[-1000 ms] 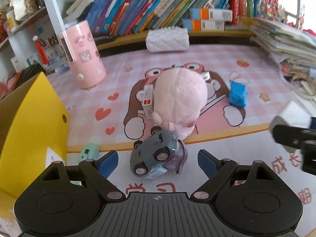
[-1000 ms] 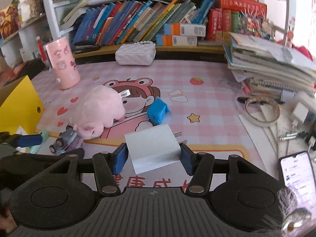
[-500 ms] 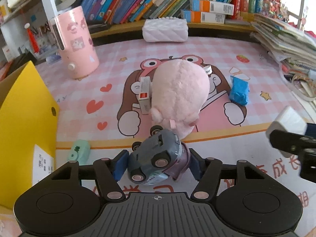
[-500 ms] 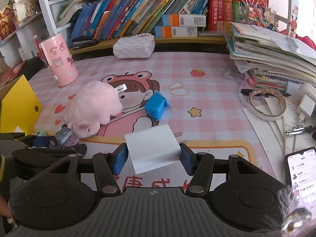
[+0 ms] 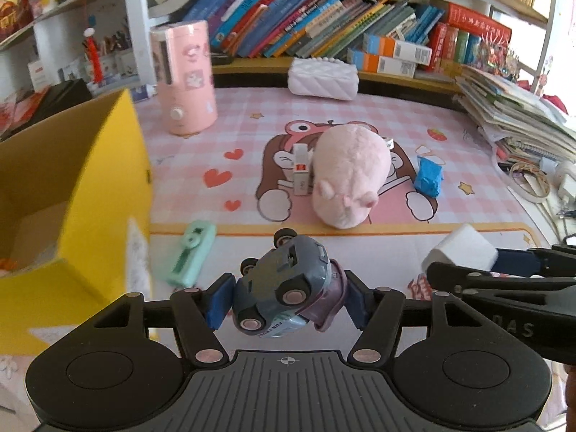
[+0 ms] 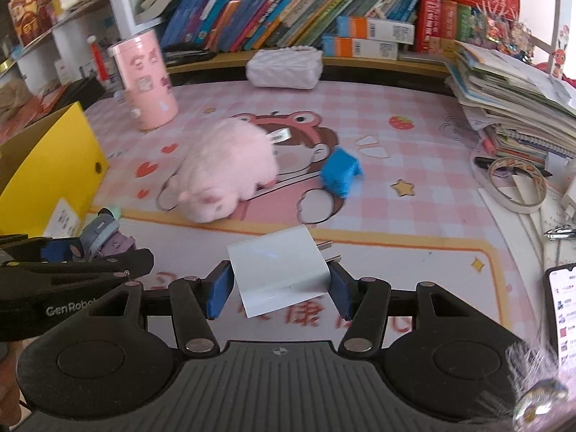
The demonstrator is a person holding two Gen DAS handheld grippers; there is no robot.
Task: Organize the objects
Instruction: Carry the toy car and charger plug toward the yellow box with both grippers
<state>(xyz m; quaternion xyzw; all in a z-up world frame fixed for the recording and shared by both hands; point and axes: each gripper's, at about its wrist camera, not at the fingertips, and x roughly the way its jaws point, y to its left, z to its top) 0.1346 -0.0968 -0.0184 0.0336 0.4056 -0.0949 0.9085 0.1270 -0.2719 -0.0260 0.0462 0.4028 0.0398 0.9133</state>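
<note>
Yellow box (image 5: 108, 194) open at left edge of tabletop (image 5: 360, 115). Pink plush (image 5: 347, 178) lies mid-mat, small white carton (image 5: 300, 172) touching its side, blue packet (image 5: 428, 176) just beside. Left gripper (image 5: 284, 300) clamped on grey toy car (image 5: 284, 284), tipped on its side, lifted near the box. Right gripper (image 6: 277, 284) clamped on white charger (image 6: 279, 270), prongs pointing right. Mint tool (image 5: 190, 252) lies flat by the box.

left gripper (image 5: 286, 304) closed on toy car (image 5: 284, 284) — lifted
</note>
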